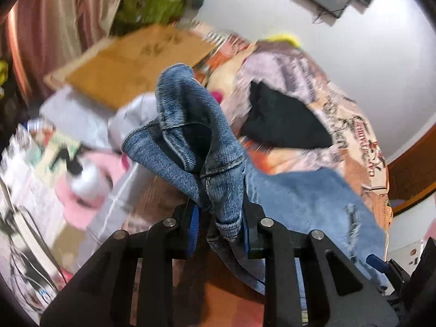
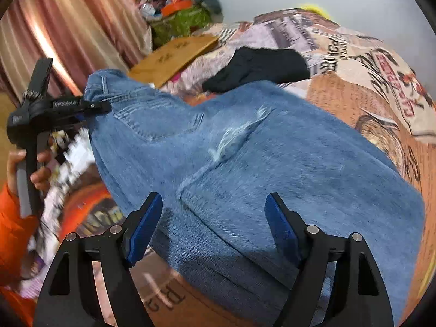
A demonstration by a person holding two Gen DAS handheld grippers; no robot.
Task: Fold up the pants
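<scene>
Blue ripped jeans (image 2: 272, 158) lie across a bed with a printed cover (image 2: 368, 62). My left gripper (image 1: 219, 212) is shut on the waistband of the jeans (image 1: 196, 141) and lifts that end up; the bunched denim stands between its blue pads. It also shows in the right wrist view (image 2: 90, 109), clamped on the waistband at the left, held by a hand. My right gripper (image 2: 214, 218) is open, with its blue pads spread just above the leg part of the jeans, holding nothing.
A black garment (image 2: 259, 68) lies on the bed beyond the jeans. A cardboard sheet (image 2: 174, 54) rests at the far bed edge, with a green basket of clutter (image 2: 179, 19) behind it. Striped curtains (image 2: 68, 27) hang at the left. A pink cap (image 1: 87, 185) and papers lie beside the bed.
</scene>
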